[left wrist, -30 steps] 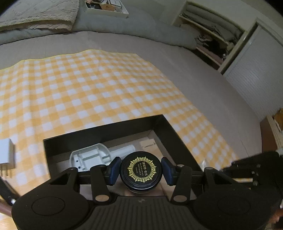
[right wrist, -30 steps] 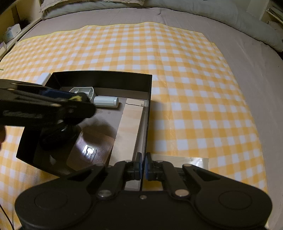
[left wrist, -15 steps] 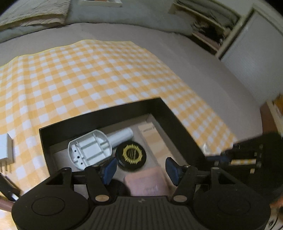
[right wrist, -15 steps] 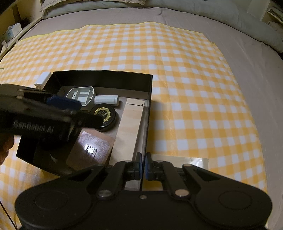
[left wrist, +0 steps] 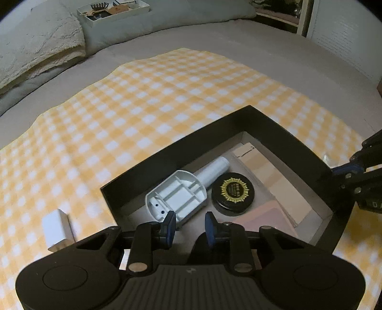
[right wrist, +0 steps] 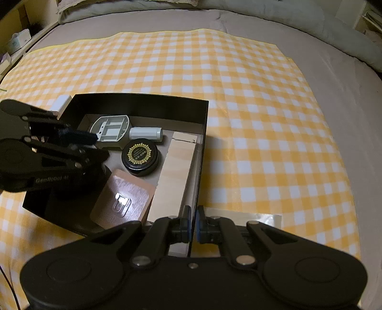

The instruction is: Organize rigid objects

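Observation:
An open black box [right wrist: 143,98] lies on the yellow checked cloth. Inside it are a black round tin with a gold emblem [right wrist: 140,156] [left wrist: 233,193], a grey-white plastic part [right wrist: 111,130] [left wrist: 176,198], a white cylinder [right wrist: 146,134], a long pale carton [right wrist: 177,171] and a pink flat packet [right wrist: 124,198]. My left gripper [left wrist: 189,224] [right wrist: 95,146] hovers over the box's left side. Its jaws are closing, with a narrow gap and nothing between them. My right gripper [right wrist: 193,226] is shut on the box's near right wall.
A white charger block [left wrist: 58,226] lies on the cloth just outside the box's left wall. A clear plastic sheet [right wrist: 250,219] lies right of the box. A white tray of small items [left wrist: 114,12] and pillows sit at the bed's far end.
My left gripper let go of the black tin, which now lies in the box beside the cylinder. The gripper rolled, opened wide, then narrowed. The right gripper kept its grip on the box wall.

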Tool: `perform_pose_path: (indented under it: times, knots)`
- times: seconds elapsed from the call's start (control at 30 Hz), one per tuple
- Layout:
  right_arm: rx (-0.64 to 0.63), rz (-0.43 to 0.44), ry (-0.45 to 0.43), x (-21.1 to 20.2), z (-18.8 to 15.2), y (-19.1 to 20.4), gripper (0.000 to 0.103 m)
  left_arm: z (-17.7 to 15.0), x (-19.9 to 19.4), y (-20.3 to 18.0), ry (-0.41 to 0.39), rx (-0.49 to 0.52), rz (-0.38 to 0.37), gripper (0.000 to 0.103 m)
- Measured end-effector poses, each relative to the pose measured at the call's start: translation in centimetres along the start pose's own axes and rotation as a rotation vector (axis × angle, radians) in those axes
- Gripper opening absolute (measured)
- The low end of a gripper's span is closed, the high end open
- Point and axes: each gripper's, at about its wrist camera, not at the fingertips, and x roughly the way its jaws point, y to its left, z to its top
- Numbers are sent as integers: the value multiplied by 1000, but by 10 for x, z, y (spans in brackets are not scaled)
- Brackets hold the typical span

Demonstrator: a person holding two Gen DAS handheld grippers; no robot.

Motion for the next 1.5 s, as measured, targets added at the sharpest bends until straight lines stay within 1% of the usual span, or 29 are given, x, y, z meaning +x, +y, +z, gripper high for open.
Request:
perform_pose_path:
  times: [0.07,0.1,0.17,0.27,0.3,0.33,0.37,0.43,0.53,0.57,0.6,0.7,0.8,0.83,0.87,0.93,0.97,1.03,1.13,1.2,1.37,1.5]
  knots:
    - [2,2,0,0,0,0,4,1,-4,9,9,-56,-86,28]
    - [-1,1,-1,0,0,0,4,1,-7,10,10,-55,-119,28]
    - [-4,1,-1,0,0,0,4,2,-14,7,12,-2,-162,28]
    - [-1,2,0,0,0,0,4,-2,-19,-4,32,98,-180,29]
    - [-3,0,-1,0,0,0,4,-4,-17,-9,48,140,-162,29]
    - [-3,0,-1,0,0,0,4,-6,-15,-13,52,177,-137,33]
    - [-4,-1,-1,0,0,0,4,-8,-14,-16,45,195,-131,33]
    - [-3,-3,0,1,0,0,5,-8,-10,-19,50,199,-103,33]
    - [-6,-7,-2,1,-1,1,4,-4,-6,-24,39,244,-5,33]
    - [-6,-8,-2,1,-1,1,4,-3,-5,-22,38,242,16,32]
    - [-6,-8,-2,1,-1,1,4,-2,-5,-19,38,231,21,32]
    - [-8,-8,-1,1,-1,1,5,-1,-9,-11,31,182,2,33]
    - [-7,-7,0,1,-1,1,4,-1,-16,-9,21,150,-22,45]
    - [-7,-7,0,1,-1,1,4,-1,-18,-9,18,138,-32,53]
    - [-7,-8,0,1,-1,1,4,-1,-20,-8,12,118,-46,56]
    - [-8,-9,-1,1,-1,1,4,-1,-25,-7,1,79,-68,70]
    - [-10,-11,0,1,-1,2,4,-1,-27,-7,-5,59,-80,74]
    - [-13,-14,0,0,-1,2,4,-2,-33,-7,-23,21,-101,85]
    - [-13,-13,1,0,-1,2,4,-4,-41,-9,-45,-23,-118,94]
    - [-14,-14,0,1,-1,2,5,-6,-47,-11,-56,-38,-123,97]
    - [-13,-14,0,1,-1,2,5,-9,-71,-10,-115,-41,-146,102]
    - [-18,-16,-2,1,-1,2,5,-11,-96,8,-194,-79,-115,103]
